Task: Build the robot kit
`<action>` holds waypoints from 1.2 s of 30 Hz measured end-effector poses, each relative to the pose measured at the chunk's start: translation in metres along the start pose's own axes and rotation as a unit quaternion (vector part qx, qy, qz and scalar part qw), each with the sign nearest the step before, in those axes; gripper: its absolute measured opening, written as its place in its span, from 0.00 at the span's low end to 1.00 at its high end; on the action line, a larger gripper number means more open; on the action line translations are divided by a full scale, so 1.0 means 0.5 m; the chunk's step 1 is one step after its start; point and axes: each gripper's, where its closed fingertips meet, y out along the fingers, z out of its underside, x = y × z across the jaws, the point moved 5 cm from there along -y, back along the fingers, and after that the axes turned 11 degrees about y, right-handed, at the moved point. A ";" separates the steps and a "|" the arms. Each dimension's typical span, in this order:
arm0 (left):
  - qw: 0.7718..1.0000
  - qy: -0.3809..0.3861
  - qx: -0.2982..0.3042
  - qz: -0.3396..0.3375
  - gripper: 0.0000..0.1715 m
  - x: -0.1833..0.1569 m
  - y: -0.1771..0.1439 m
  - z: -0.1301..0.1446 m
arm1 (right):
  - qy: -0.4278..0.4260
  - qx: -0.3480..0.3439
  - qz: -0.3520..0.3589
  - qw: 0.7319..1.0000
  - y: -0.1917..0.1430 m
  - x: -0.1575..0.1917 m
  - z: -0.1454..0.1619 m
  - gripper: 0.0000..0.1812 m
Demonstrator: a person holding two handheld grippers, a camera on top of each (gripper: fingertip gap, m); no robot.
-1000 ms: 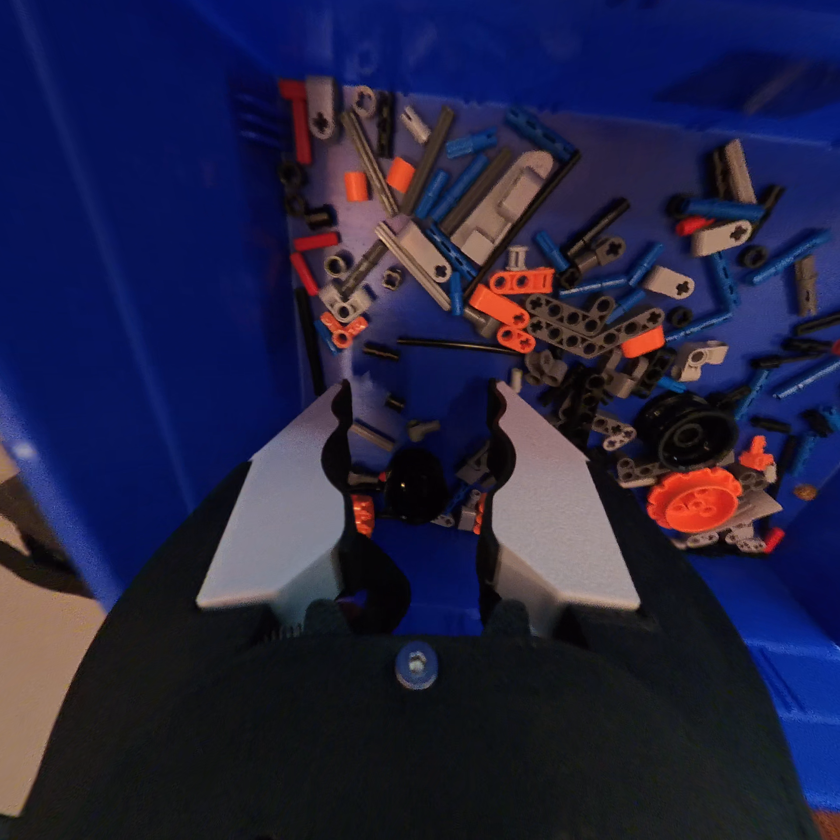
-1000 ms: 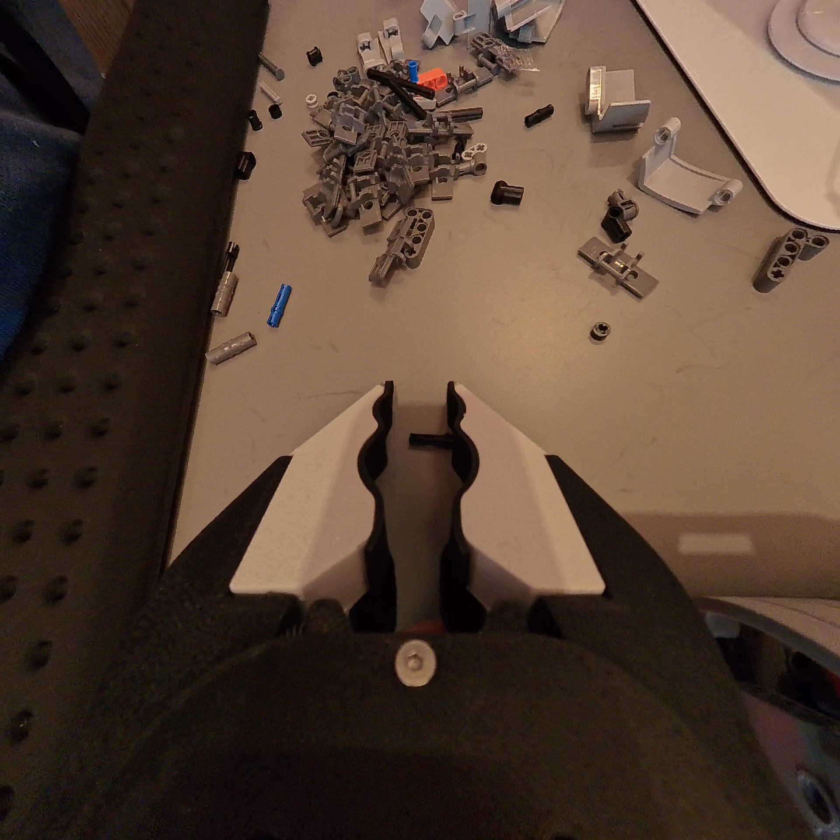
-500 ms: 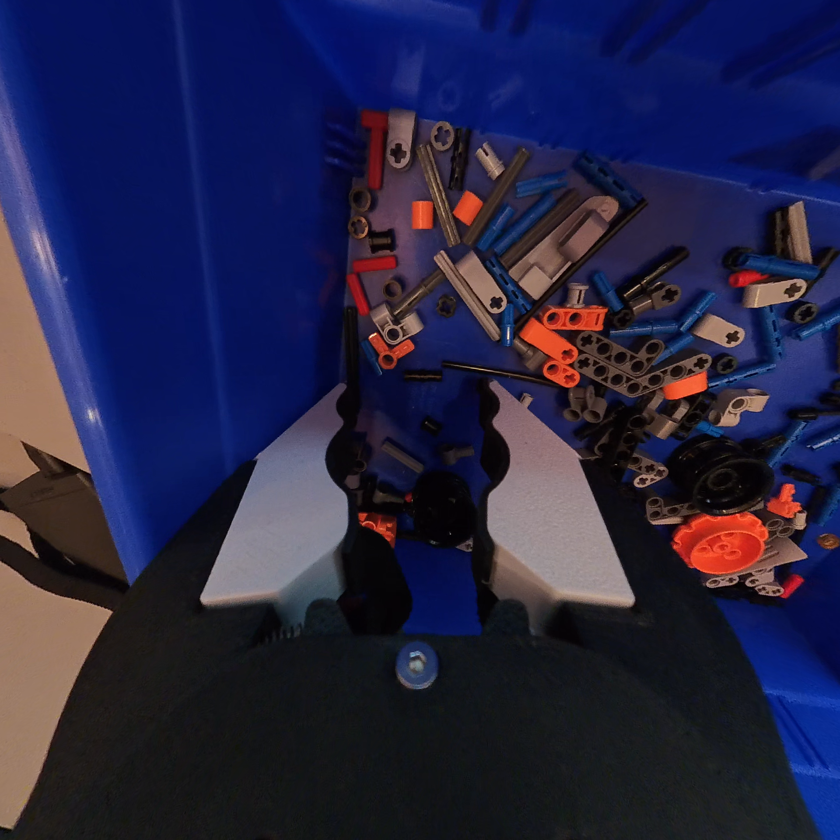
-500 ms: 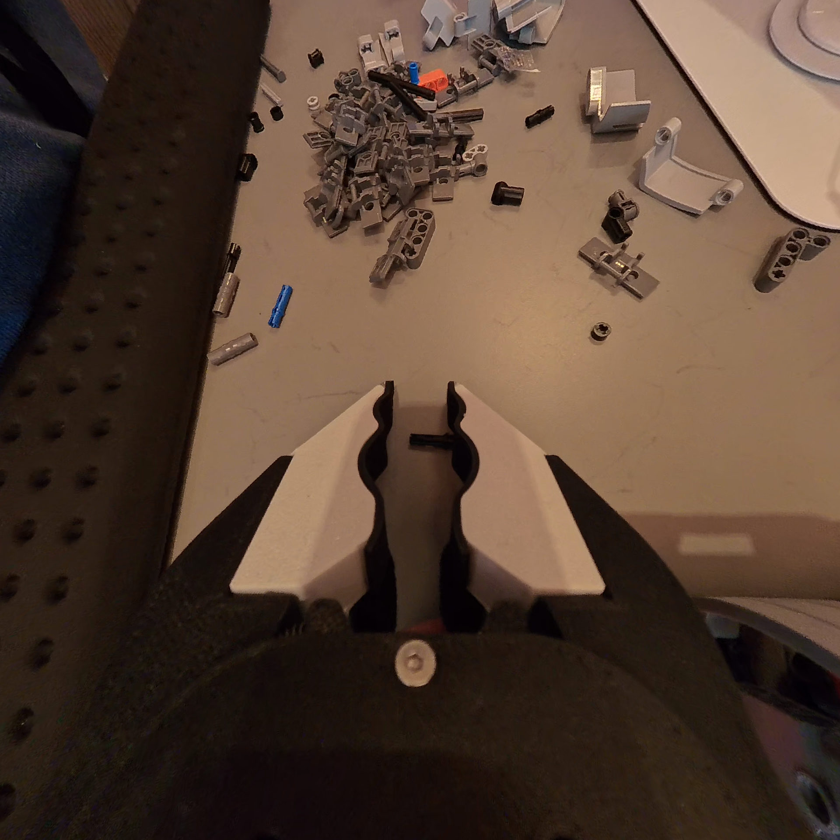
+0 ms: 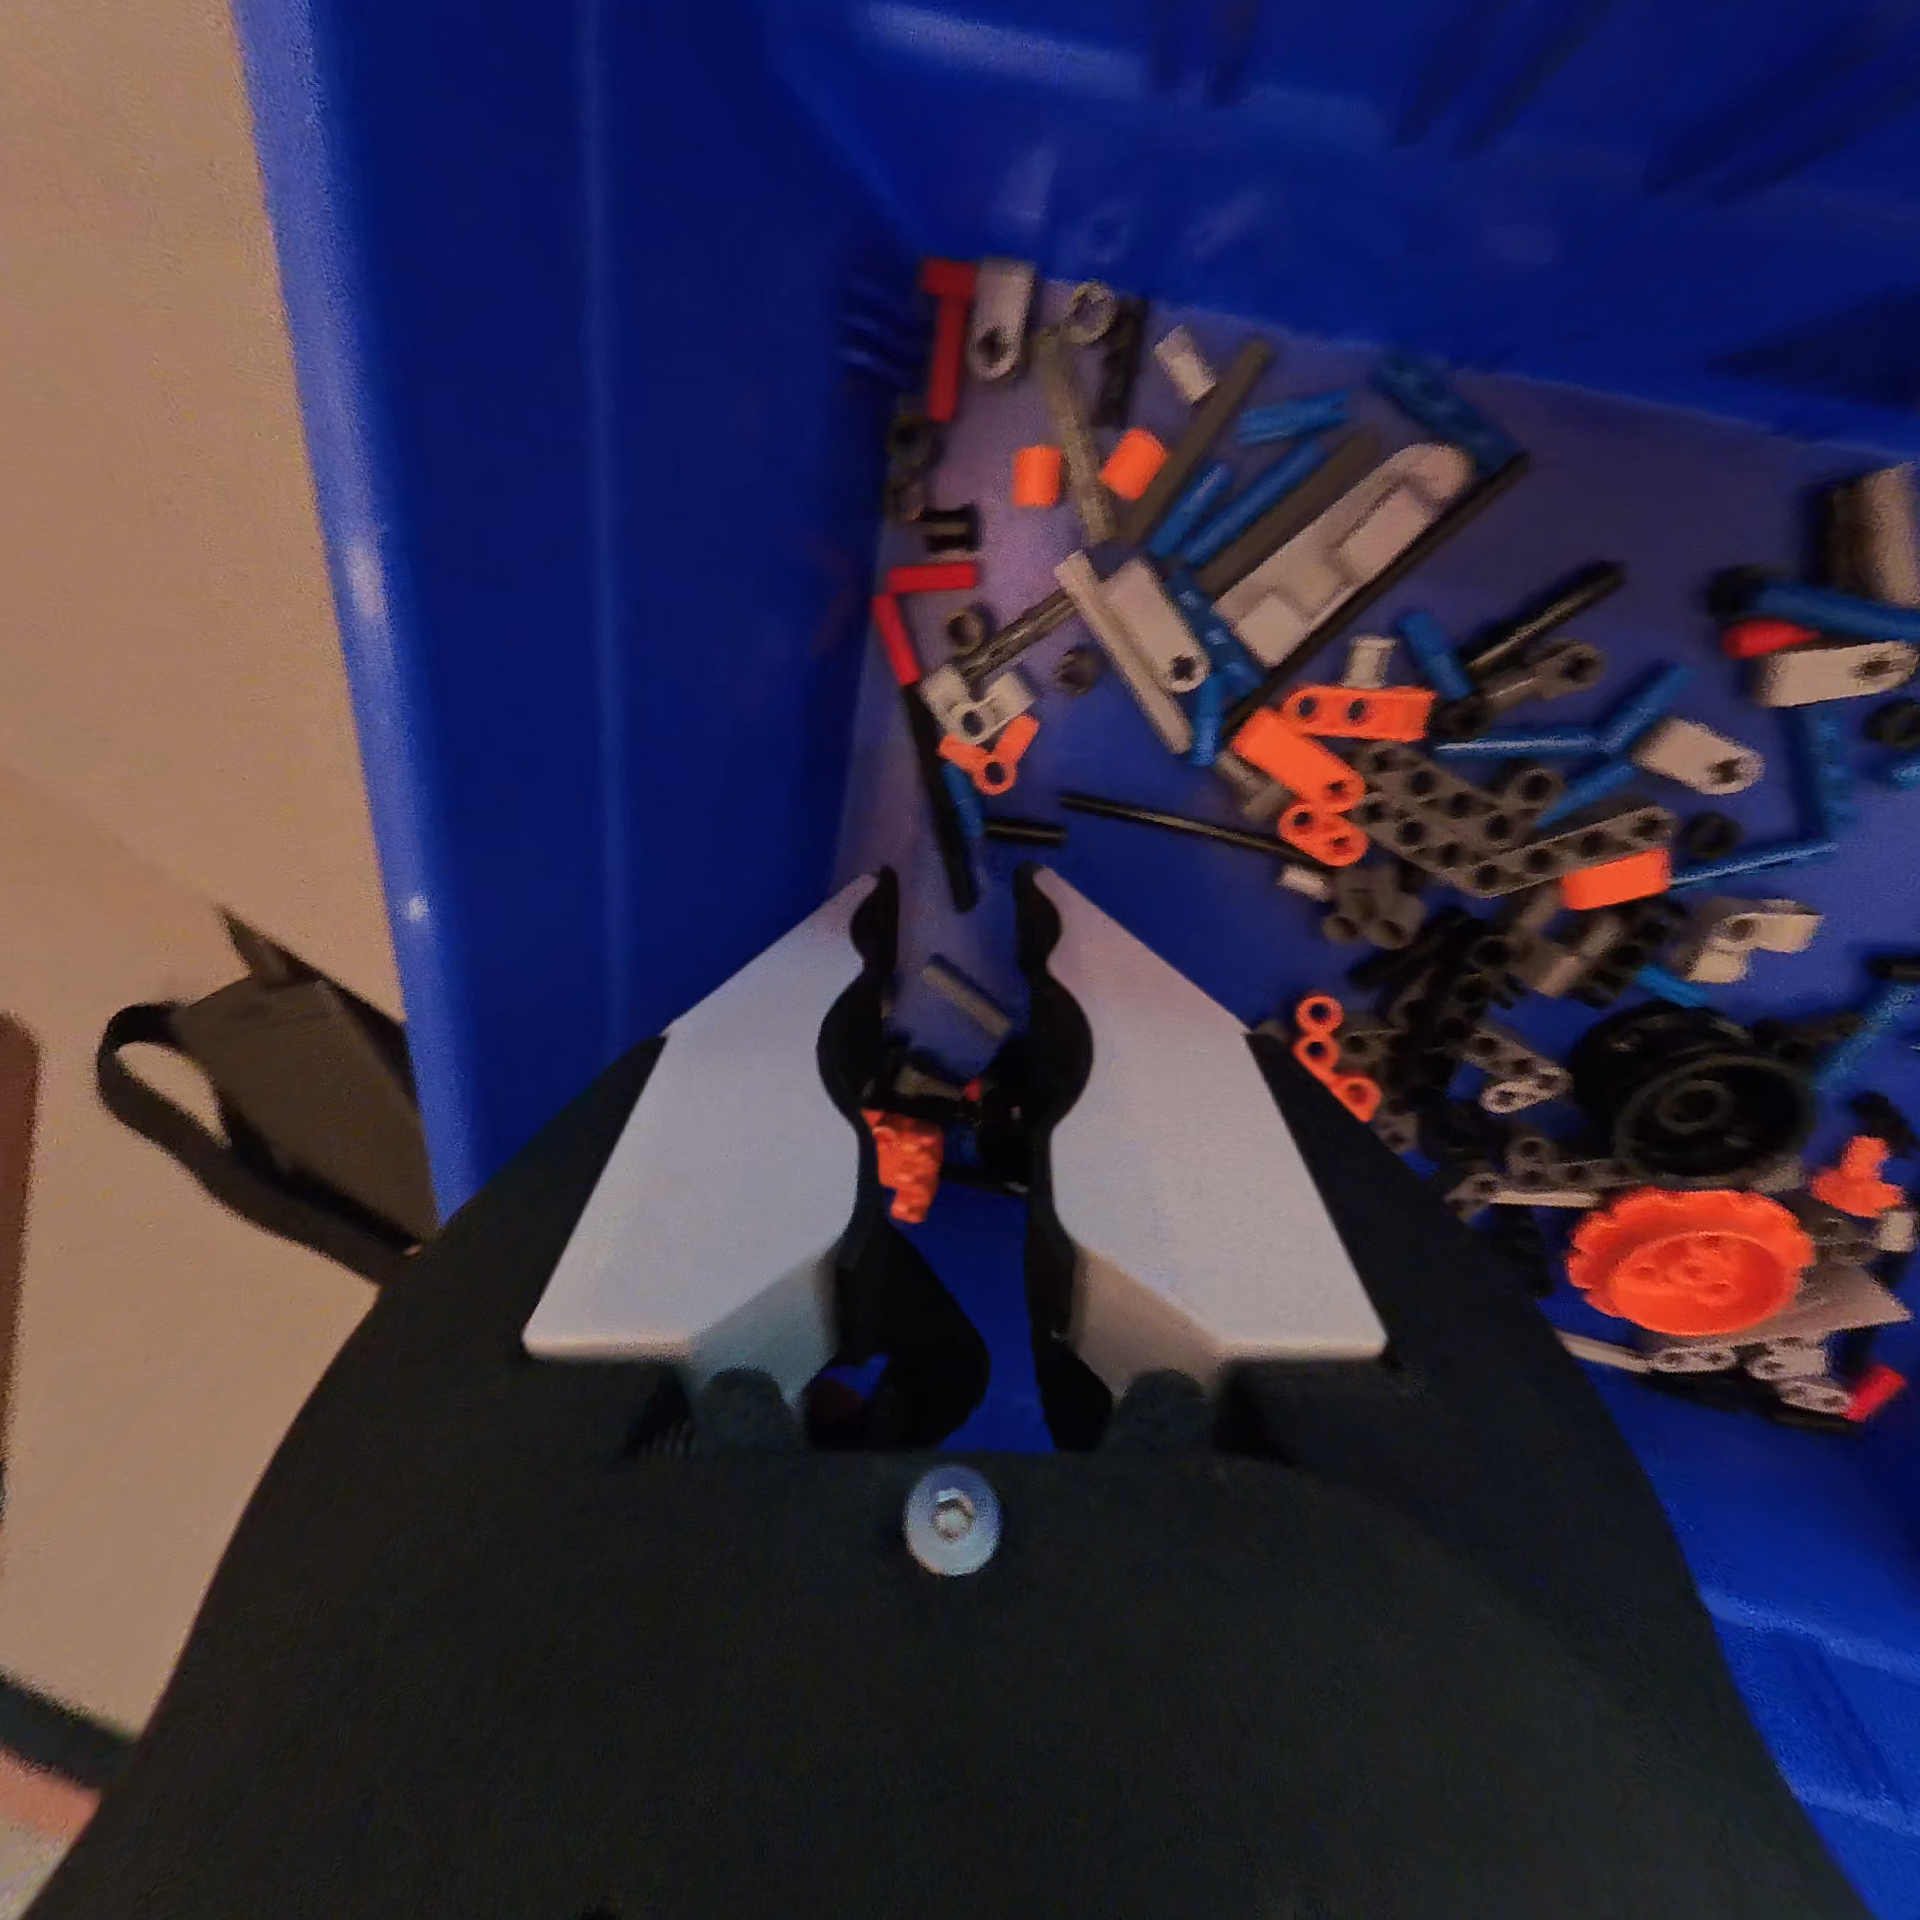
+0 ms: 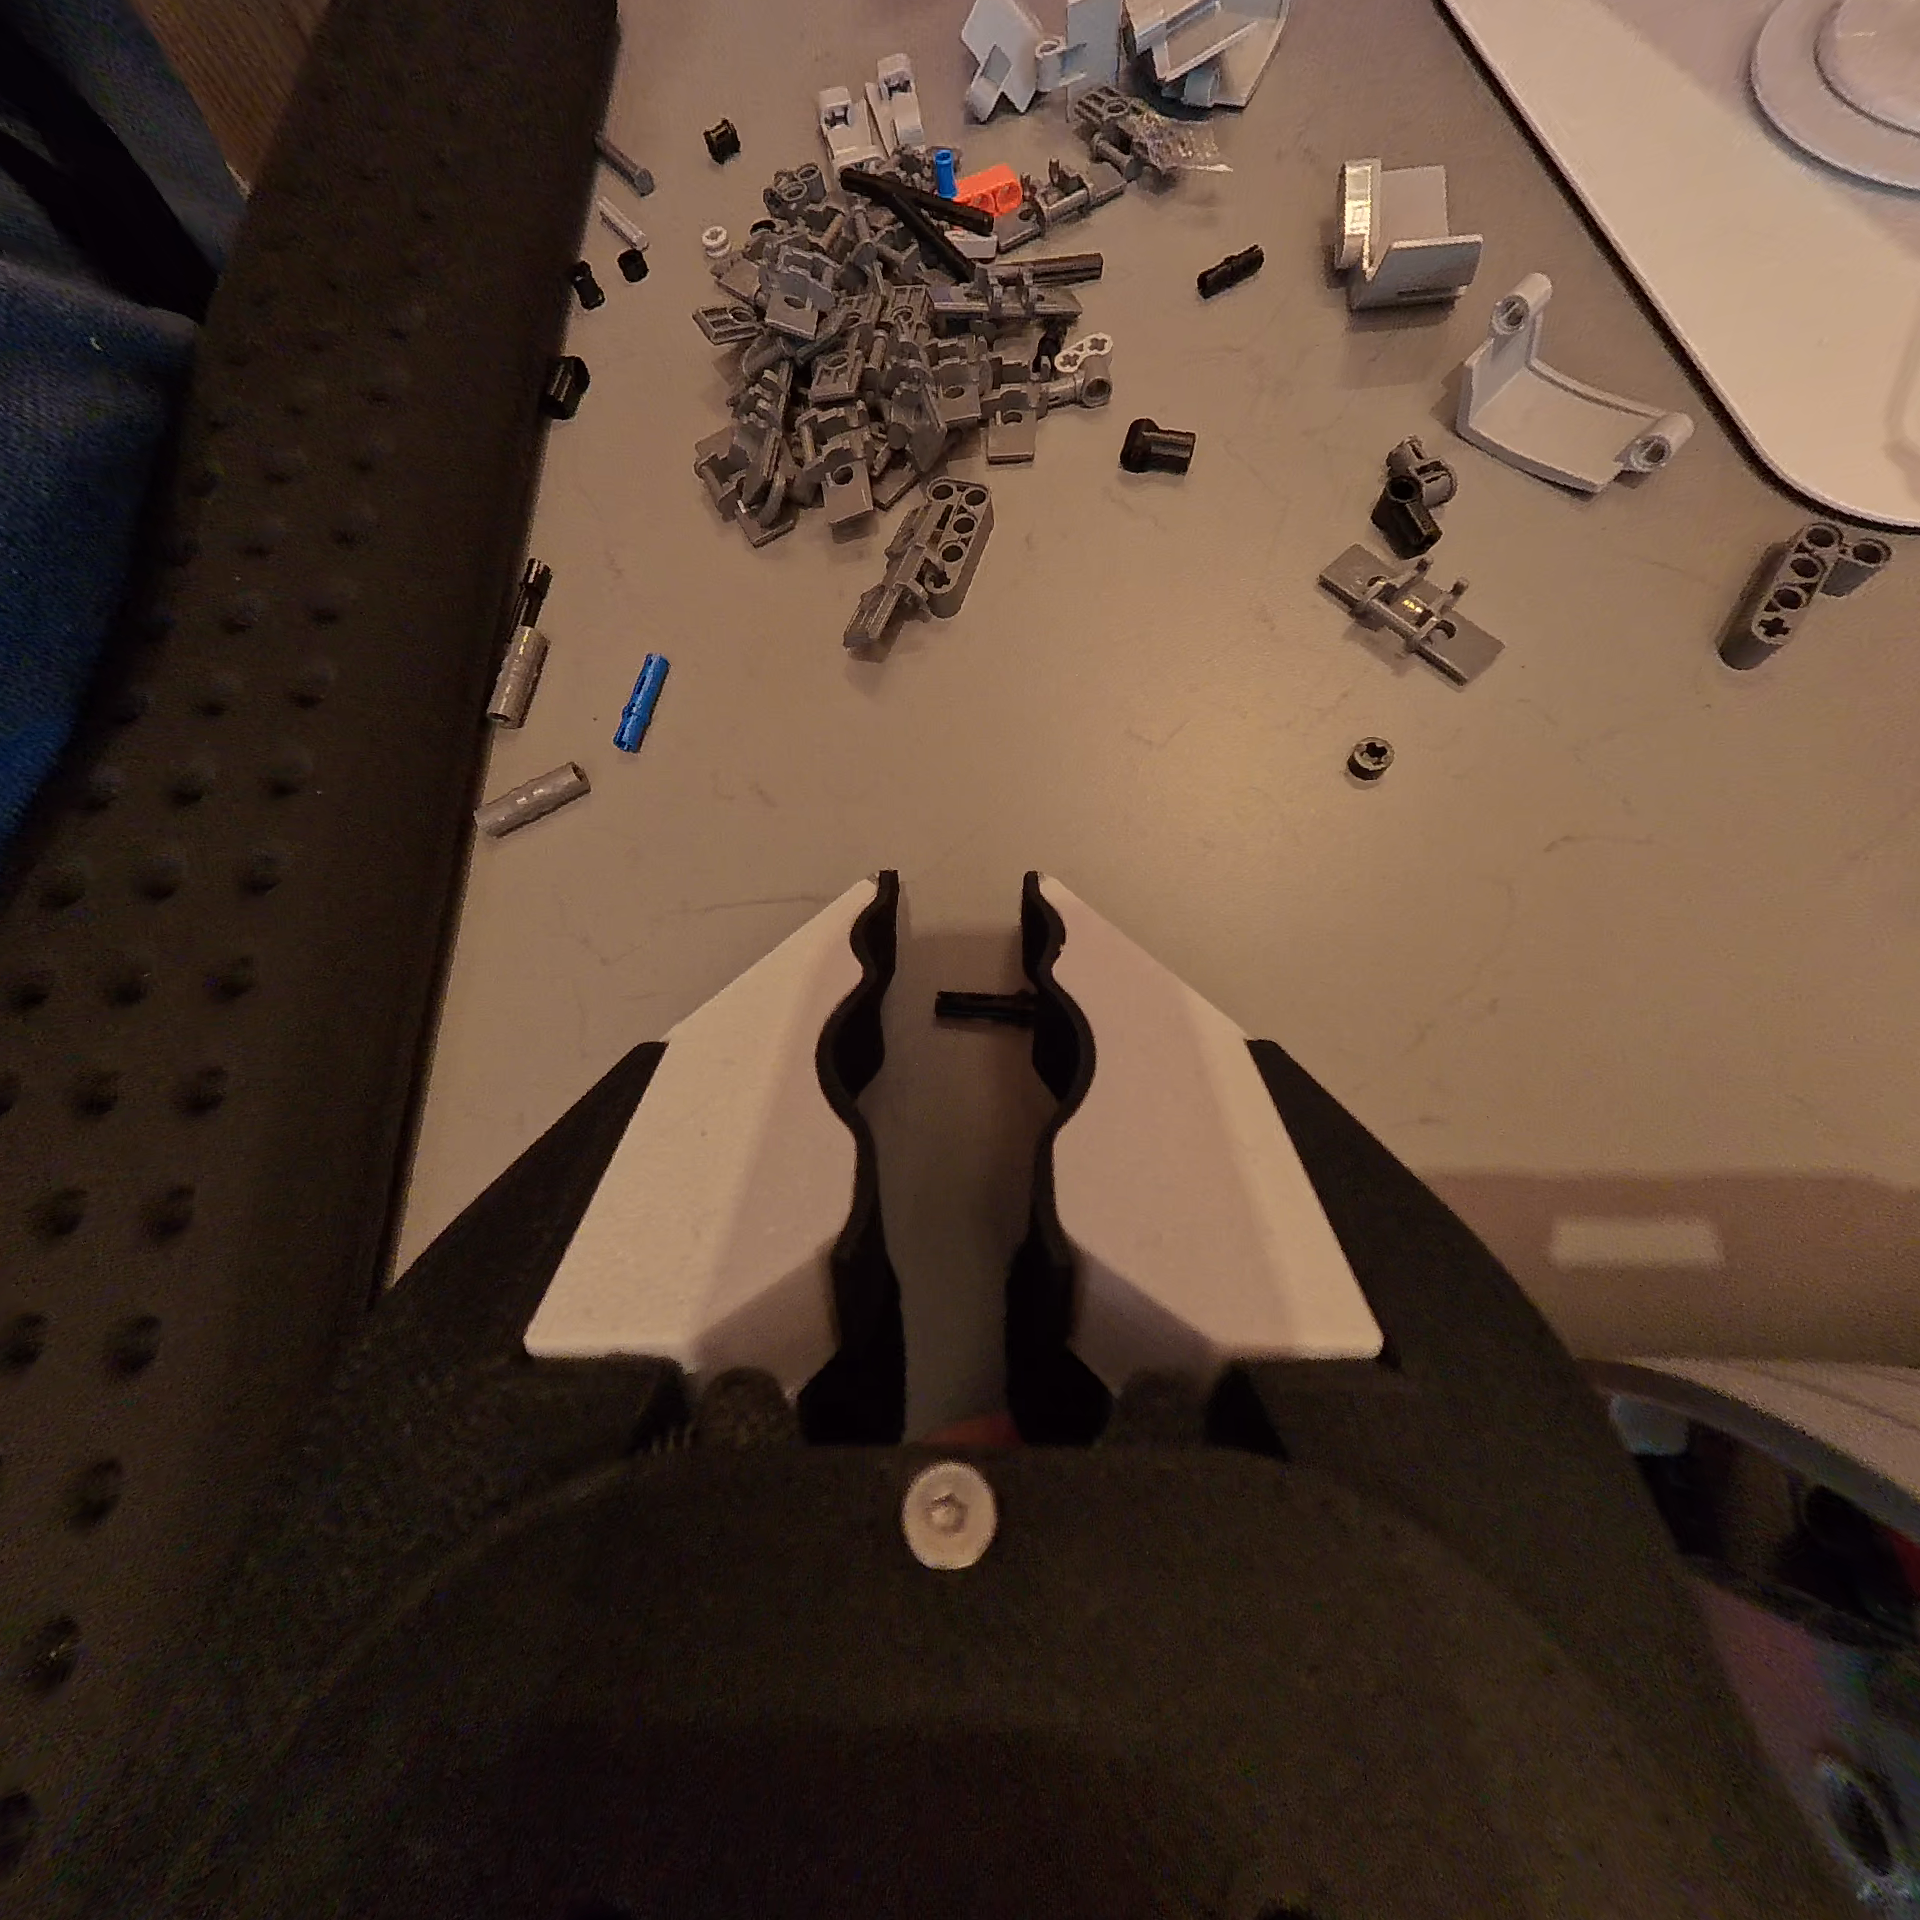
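Your left tongs (image 5: 954, 881): narrow gap, black-and-orange piece cluster (image 5: 930, 1132) between pads, low in blue bin (image 5: 623, 623); gripped or not, can't tell. Likely light, stiff, knobbly: take flat sides. Your right tongs (image 6: 954, 881): slightly apart, nothing clamped, over small black pin (image 6: 977, 1005) on worktop (image 6: 1351, 935).

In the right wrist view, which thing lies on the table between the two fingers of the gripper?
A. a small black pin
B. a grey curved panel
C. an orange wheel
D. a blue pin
A: a small black pin lies on the grey table between the fingers of the right gripper, close to one finger, and the jaws stand apart.
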 end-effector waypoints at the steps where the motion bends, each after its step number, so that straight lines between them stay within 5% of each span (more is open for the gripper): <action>1: 1.000 0.002 0.018 -0.006 0.13 0.006 0.005 0.009 | 0.000 0.000 0.001 1.000 0.000 0.000 0.000 0.12; 14: 0.998 -0.008 0.033 0.052 0.01 -0.011 0.025 0.010 | -0.005 -0.002 0.000 1.000 -0.001 0.002 0.000 0.12; 20: 1.000 0.005 -0.016 -0.006 0.00 -0.035 -0.091 -0.011 | -0.003 -0.001 -0.001 1.000 0.000 0.002 0.000 0.12; 25: 0.988 0.082 -0.124 -0.037 0.00 -0.154 -0.256 -0.115 | 0.000 0.001 -0.001 1.000 0.000 0.001 0.000 0.12; 31: 0.969 0.211 -0.121 -0.026 0.00 -0.356 -0.257 -0.255 | -0.006 0.002 0.001 1.000 0.001 0.002 0.001 0.12; 36: 0.983 0.157 -0.065 -0.069 0.02 -0.294 -0.246 -0.188 | -0.013 0.005 -0.001 1.000 0.002 0.006 0.003 0.12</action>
